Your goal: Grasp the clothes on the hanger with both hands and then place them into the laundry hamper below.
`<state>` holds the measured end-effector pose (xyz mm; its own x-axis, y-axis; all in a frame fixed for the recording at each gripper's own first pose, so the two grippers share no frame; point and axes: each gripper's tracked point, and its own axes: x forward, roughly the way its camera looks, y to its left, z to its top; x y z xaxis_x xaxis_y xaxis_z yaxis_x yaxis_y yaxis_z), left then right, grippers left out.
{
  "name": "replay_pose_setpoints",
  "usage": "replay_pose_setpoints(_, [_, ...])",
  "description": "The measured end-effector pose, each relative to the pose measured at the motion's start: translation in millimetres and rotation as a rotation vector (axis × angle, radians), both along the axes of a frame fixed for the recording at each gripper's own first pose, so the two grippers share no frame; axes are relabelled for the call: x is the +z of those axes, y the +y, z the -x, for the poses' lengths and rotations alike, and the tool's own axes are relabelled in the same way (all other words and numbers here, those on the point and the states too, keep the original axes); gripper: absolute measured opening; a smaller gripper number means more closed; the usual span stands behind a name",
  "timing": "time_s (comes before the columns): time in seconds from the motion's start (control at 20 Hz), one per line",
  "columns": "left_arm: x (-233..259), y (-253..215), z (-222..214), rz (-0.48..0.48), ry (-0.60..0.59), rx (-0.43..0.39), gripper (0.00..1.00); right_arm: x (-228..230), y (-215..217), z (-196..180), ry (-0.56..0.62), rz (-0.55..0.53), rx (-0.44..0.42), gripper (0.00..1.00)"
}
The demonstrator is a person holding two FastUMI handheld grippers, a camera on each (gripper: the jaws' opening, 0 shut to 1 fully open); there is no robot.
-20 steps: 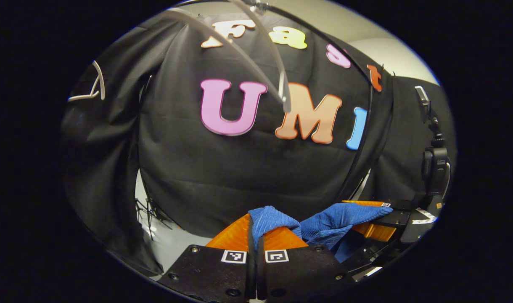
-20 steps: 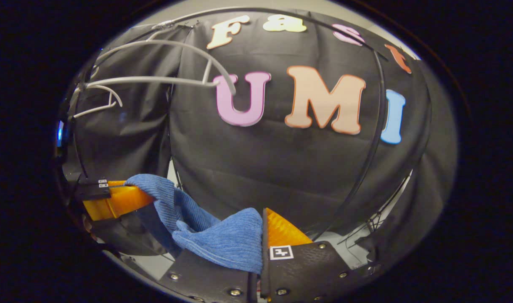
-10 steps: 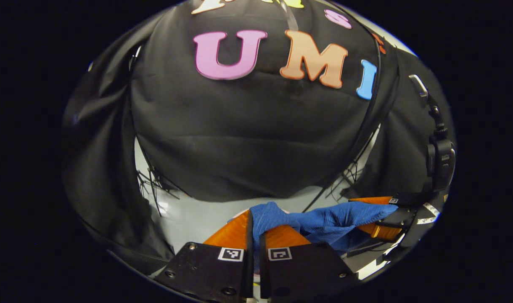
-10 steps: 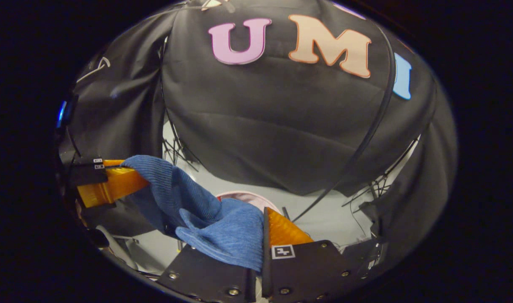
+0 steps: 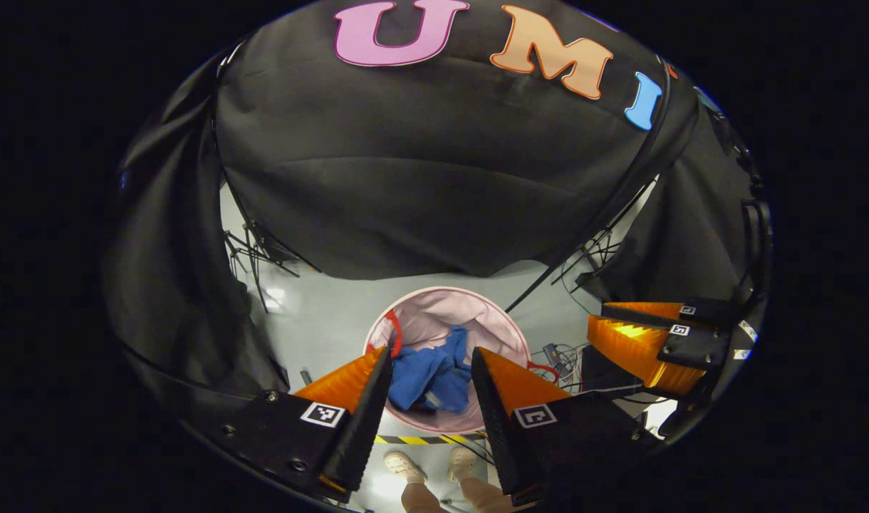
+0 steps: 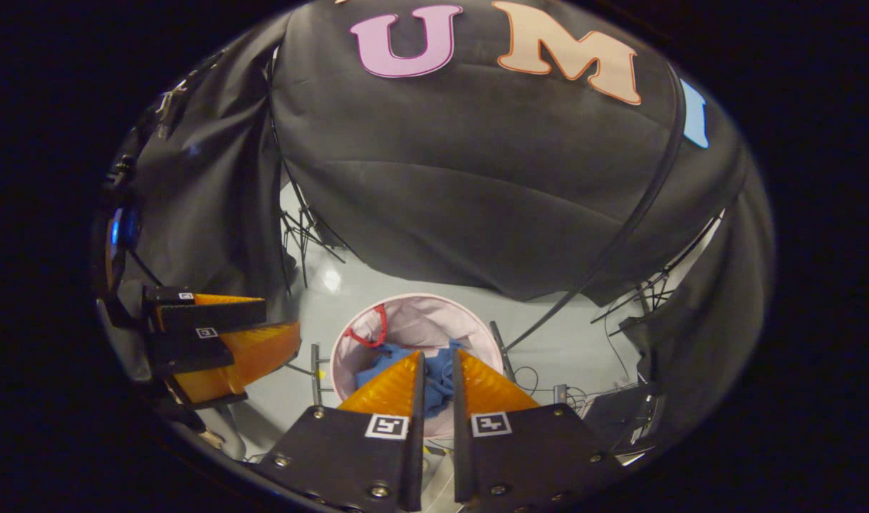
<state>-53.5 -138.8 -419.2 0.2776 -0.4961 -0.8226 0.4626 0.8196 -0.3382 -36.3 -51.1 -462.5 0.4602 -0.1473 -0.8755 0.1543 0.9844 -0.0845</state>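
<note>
The blue clothes [image 5: 431, 374] lie crumpled inside the pink laundry hamper [image 5: 434, 306] on the grey floor. Held above the hamper, my left gripper [image 5: 431, 350] is open, its orange fingers wide apart with nothing between them. To its right, my right gripper [image 5: 597, 320] is also spread. In the right gripper view the blue clothes [image 6: 374, 370] show in the hamper [image 6: 420, 320] beneath my right gripper [image 6: 438, 354], which is open by a narrow gap and holds nothing. My left gripper [image 6: 281, 317] hovers at the left edge, above the floor.
The hamper has a red handle [image 5: 395, 338]. Stand legs [image 5: 260, 253] and cables [image 5: 559, 353] spread on the floor around it. A person's feet [image 5: 434, 467] stand by a yellow-black tape strip [image 5: 420, 439] in front of the hamper.
Both grippers tilted down toward the floor and opened, letting go of the blue clothes. The clothes dropped into the pink hamper. The hanger has left both views.
</note>
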Motion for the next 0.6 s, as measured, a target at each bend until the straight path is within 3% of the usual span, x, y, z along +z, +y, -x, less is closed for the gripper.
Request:
replay_pose_setpoints(0.3, [20.1, 0.3, -12.7, 0.007, -0.065, 0.014, 0.72, 22.8, 8.1, -4.0, -0.056, 0.001, 0.008, 0.18])
replay_pose_setpoints(0.6, [120.5, -2.5, -49.5, 0.124, -0.29, 0.075, 0.71, 118.8, 7.6, -42.3, -0.3, 0.042, -0.002, 0.18])
